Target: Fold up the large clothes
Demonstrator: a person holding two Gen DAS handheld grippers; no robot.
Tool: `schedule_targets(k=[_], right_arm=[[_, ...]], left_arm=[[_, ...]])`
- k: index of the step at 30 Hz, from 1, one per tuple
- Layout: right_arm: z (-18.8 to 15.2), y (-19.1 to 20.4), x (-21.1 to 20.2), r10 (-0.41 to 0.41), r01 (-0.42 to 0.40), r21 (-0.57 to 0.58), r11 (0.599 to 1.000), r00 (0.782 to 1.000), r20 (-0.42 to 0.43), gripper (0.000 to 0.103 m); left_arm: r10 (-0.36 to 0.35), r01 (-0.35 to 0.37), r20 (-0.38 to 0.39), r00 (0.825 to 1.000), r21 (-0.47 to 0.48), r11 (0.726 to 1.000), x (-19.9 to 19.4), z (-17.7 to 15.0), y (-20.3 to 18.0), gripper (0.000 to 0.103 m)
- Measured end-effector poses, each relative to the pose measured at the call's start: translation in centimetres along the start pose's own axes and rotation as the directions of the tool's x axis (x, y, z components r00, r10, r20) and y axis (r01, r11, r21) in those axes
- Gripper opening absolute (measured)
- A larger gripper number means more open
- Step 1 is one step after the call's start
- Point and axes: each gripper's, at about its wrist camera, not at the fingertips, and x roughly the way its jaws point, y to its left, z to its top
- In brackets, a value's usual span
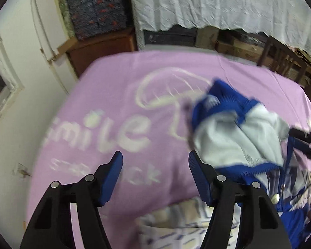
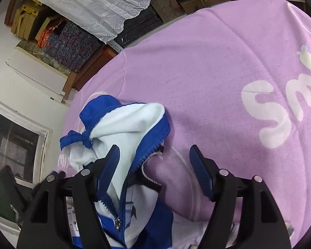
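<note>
Lying crumpled on the purple sheet (image 2: 207, 66), the jacket (image 2: 122, 122) is a blue and white heap with its hood or collar end far and its zipper (image 2: 117, 226) running near, so its long axis runs roughly near to far. The right gripper (image 2: 154, 155) hangs right over it, jaws spread, the left finger in front of the white lining and the right finger over bare sheet; nothing is pinched. The left gripper (image 1: 155, 161) is spread too and holds nothing, with the jacket (image 1: 234, 132) off to its right. The right hand is judged nearer for the next grab. Sleeves and hem are not made out, the near part is cut off, and the left view is blurred.
</note>
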Motion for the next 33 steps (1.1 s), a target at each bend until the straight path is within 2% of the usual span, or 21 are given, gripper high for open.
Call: schedule_targets(k=[2, 4, 6, 8, 10, 11, 14, 18, 19, 20, 21, 22, 23, 24, 26, 29, 33], right_arm=[[0.0, 0.1, -0.6, -0.011, 0.011, -0.010, 1.000, 1.000, 0.008, 0.068], [-0.1, 0.0, -0.8, -0.029, 0.030, -0.018, 0.999, 1.000, 0.008, 0.068], [0.2, -0.1, -0.6, -0.048, 0.048, -0.025, 0.999, 0.999, 0.006, 0.068], [0.8, -0.3, -0.4, -0.057, 0.058, -0.030, 0.998, 0.998, 0.012, 0.068], [1.4, -0.3, 0.3, -0.062, 0.063, -0.036, 0.997, 0.998, 0.015, 0.068], [1.7, -0.3, 0.7, -0.062, 0.062, -0.038, 0.997, 0.998, 0.014, 0.068], [2.6, 0.4, 2.5, -0.073, 0.074, -0.074, 0.995, 0.997, 0.012, 0.069], [3.4, 2.2, 4.2, -0.098, 0.102, -0.139, 0.985, 0.995, 0.033, 0.070], [3.4, 2.7, 4.6, -0.089, 0.093, -0.150, 0.984, 0.996, 0.029, 0.067], [3.4, 3.0, 4.9, -0.081, 0.083, -0.162, 0.983, 0.996, 0.022, 0.051], [3.2, 3.6, 5.3, -0.091, 0.093, -0.182, 0.979, 0.996, 0.018, 0.039], [3.2, 3.6, 5.3, -0.091, 0.093, -0.182, 0.979, 0.996, 0.018, 0.017], [3.1, 4.1, 5.4, -0.102, 0.104, -0.199, 0.974, 0.995, 0.021, 0.011], [2.8, 4.6, 5.0, -0.101, 0.106, -0.216, 0.970, 0.994, 0.036, 0.011], [2.4, 5.6, 3.6, -0.093, 0.110, -0.240, 0.965, 0.992, 0.083, 0.010], [1.8, 6.8, 0.7, -0.047, 0.075, -0.263, 0.962, 0.993, 0.110, 0.010], [-0.1, 9.0, -3.6, -0.014, 0.062, -0.338, 0.939, 0.990, 0.141, 0.010]], left_arm=[[0.026, -0.027, -0.012, 1.000, -0.046, 0.999, -0.6, 1.6, 1.5, 0.066], [-0.017, 0.012, -0.033, 0.999, -0.151, 0.988, -0.5, 3.4, 3.7, 0.066], [-0.060, 0.049, -0.053, 0.997, -0.186, 0.981, 0.1, 4.0, 4.1, 0.066], [-0.080, 0.072, -0.053, 0.995, -0.137, 0.988, 0.5, 3.9, 2.7, 0.066], [-0.102, 0.100, -0.040, 0.994, -0.046, 0.994, 1.3, 3.6, 0.4, 0.069], [-0.121, 0.120, -0.037, 0.992, -0.027, 0.992, 1.8, 3.5, -0.4, 0.073], [-0.163, 0.162, -0.033, 0.986, -0.037, 0.986, 3.5, 3.4, -1.4, 0.076], [-0.151, 0.150, -0.033, 0.988, -0.035, 0.988, 5.6, 3.6, -2.1, 0.077], [-0.147, 0.145, -0.035, 0.989, -0.035, 0.989, 5.9, 3.6, -2.1, 0.077], [-0.145, 0.144, -0.034, 0.989, -0.038, 0.989, 6.1, 3.6, -2.2, 0.077], [-0.152, 0.150, -0.034, 0.988, -0.045, 0.988, 6.2, 3.7, -2.2, 0.071], [-0.160, 0.158, -0.038, 0.986, -0.048, 0.986, 6.2, 3.7, -2.3, 0.063], [-0.176, 0.174, -0.046, 0.983, -0.046, 0.984, 6.1, 3.7, -2.4, 0.034], [-0.205, 0.202, -0.066, 0.977, -0.040, 0.978, 6.0, 3.7, -2.7, 0.002], [-0.205, 0.203, -0.066, 0.977, -0.037, 0.979, 5.4, 3.7, -2.8, 0.000], [-0.206, 0.206, 0.004, 0.979, -0.017, 0.978, 2.4, 3.7, -2.7, 0.000], [-0.277, 0.280, 0.065, 0.959, -0.049, 0.959, -2.1, 3.1, -2.1, 0.000]])
